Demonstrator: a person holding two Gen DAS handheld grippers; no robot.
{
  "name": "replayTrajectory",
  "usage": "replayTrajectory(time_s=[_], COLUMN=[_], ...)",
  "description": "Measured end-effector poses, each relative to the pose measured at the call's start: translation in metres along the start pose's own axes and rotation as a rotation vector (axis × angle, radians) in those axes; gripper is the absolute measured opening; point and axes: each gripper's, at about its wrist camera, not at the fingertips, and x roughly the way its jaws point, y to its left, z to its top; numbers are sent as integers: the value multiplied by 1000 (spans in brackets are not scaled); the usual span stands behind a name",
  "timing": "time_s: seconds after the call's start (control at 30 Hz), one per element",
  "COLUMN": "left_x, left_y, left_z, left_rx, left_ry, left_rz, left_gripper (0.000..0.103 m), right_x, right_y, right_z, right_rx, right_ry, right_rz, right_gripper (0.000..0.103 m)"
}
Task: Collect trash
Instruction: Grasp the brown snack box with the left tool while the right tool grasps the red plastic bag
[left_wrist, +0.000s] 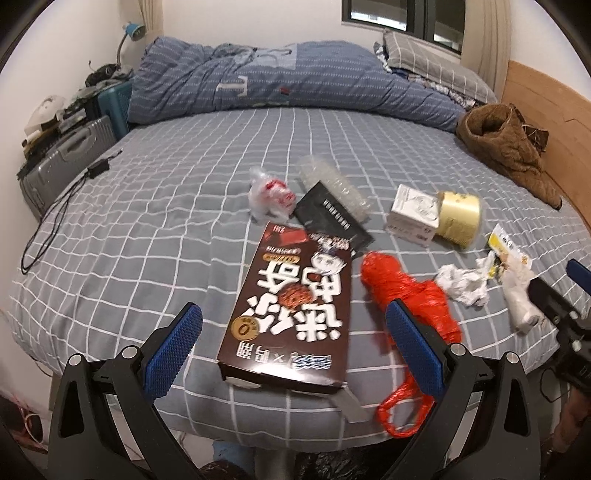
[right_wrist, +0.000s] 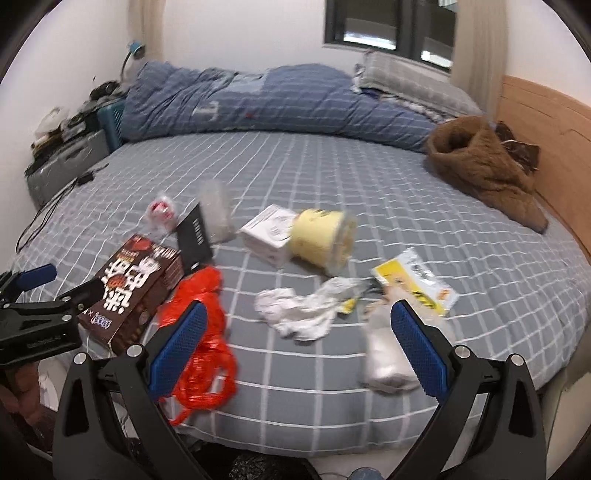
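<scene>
Left wrist view: left gripper (left_wrist: 293, 343) open over brown box (left_wrist: 291, 306) at bed (left_wrist: 147, 229) edge; right gripper (right_wrist: 295, 347) open near tissue (right_wrist: 295, 314); straddle box's narrow width before closing

Landmark: the large carton (left_wrist: 291, 314), lying flat on the bed (left_wrist: 147, 221) at its near edge.
- Knotted bag (left_wrist: 410, 299): just right of the carton, trailing over the near edge.
- Flat packet (left_wrist: 332, 221): behind the carton, partly under its far end.
- Bubble wrap (left_wrist: 332, 184): lying on the flat packet.
- Small tied bag (left_wrist: 269, 195): behind the carton, left of the packet.
- Small box (left_wrist: 413, 214): behind and right of the carton, touching the tub (left_wrist: 458, 218) on its right.
- Crumpled tissue (left_wrist: 461, 284): right of the knotted bag.
- Wrapper (right_wrist: 417, 280): farther right, beyond the tissue.
- Quilt (left_wrist: 288, 77): along the far side, well behind the carton.
- Coat (left_wrist: 509, 147): far right corner.
</scene>
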Motion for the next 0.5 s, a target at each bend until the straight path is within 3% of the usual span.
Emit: replayTrajectory(time_s=[0.3, 0.5], left_x=[39, 58], left_y=[8, 2], left_z=[-4, -8], left_rx=[19, 55], left_ry=[96, 137], left_rz=[-23, -22], left_gripper=[97, 97], right_x=[38, 55], right_y=[44, 54], right_z=[-4, -7], right_rx=[-95, -124], right_ry=[71, 109], right_rz=[61, 111], right_gripper=[89, 79])
